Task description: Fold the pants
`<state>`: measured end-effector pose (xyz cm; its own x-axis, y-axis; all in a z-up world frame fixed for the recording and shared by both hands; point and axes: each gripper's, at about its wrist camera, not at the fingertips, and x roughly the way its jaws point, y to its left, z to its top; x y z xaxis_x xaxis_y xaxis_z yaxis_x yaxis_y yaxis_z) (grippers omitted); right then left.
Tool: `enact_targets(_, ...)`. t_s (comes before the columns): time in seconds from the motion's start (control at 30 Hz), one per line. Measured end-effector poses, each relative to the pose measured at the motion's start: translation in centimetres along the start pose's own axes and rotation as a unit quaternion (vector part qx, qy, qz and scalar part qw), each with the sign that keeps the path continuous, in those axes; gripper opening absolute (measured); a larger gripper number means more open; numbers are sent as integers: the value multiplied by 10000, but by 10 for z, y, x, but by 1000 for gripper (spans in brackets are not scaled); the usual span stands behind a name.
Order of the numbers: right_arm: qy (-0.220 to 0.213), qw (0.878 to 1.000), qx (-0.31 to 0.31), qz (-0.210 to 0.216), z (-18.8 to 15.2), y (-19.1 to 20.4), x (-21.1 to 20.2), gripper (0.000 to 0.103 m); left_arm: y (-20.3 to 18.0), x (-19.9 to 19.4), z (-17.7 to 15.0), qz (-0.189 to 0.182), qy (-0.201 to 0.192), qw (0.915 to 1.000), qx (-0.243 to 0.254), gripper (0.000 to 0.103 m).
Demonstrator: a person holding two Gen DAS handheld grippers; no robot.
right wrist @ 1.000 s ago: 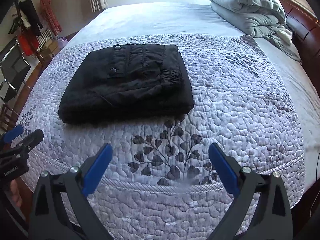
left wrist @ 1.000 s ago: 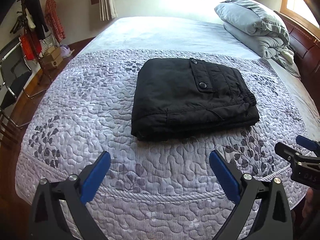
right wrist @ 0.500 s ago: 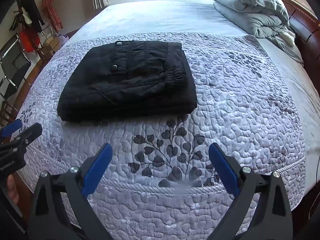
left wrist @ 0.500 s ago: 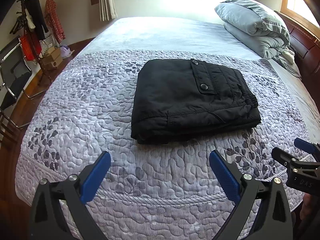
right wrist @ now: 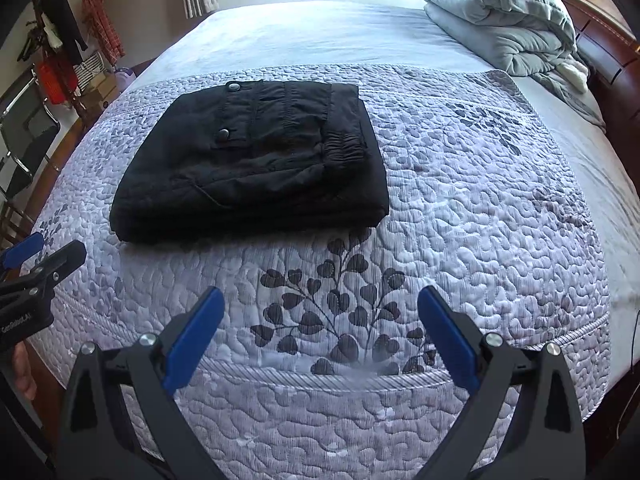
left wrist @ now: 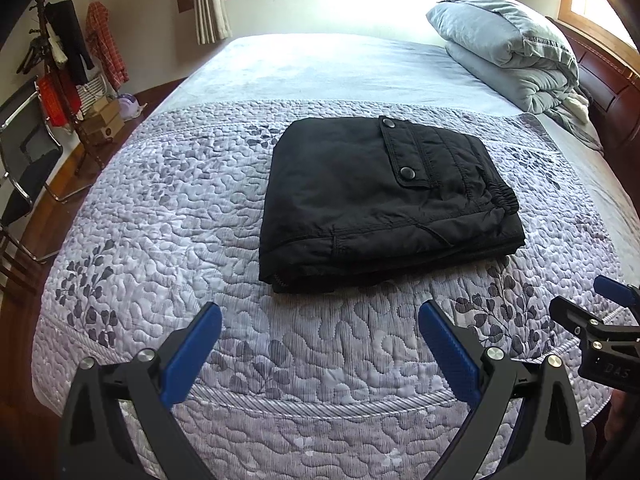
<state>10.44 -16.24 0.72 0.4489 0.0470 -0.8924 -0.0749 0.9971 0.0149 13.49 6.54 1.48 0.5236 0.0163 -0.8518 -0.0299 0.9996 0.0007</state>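
Black pants (left wrist: 380, 204) lie folded in a compact rectangle on the quilted bedspread (left wrist: 160, 208), pocket flap with two snaps facing up. They also show in the right wrist view (right wrist: 256, 164). My left gripper (left wrist: 320, 344) is open and empty, above the quilt near the bed's front edge, short of the pants. My right gripper (right wrist: 320, 328) is open and empty, to the right of the pants' near corner. The right gripper's tip shows at the right edge of the left wrist view (left wrist: 592, 320); the left gripper's tip shows at the left edge of the right wrist view (right wrist: 40, 268).
A folded grey duvet and pillow (left wrist: 508, 48) are stacked at the bed's far right by the wooden headboard (left wrist: 612, 92). A coat rack with clothes (left wrist: 68, 64), boxes and a black chair (left wrist: 24, 160) stand on the floor to the left.
Both grippers have drifted slightly; the pants sit a little lower in the left wrist view and shifted right in the right wrist view. Both stay open; pants have not moved.
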Motion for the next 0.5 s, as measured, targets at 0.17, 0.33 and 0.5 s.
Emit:
enact_targets(0.17,8,10000,12,5,-1,0,0,97,-1,1,0,26,5,10000,40,99)
enact_targets(0.33,-4,10000,20,2,1,-1,0,97,0,2,1,53,31,10000,23,99)
enact_targets(0.5,1,10000,44,0,1,-2,1,97,0,2,2,78,40,10000,47,99)
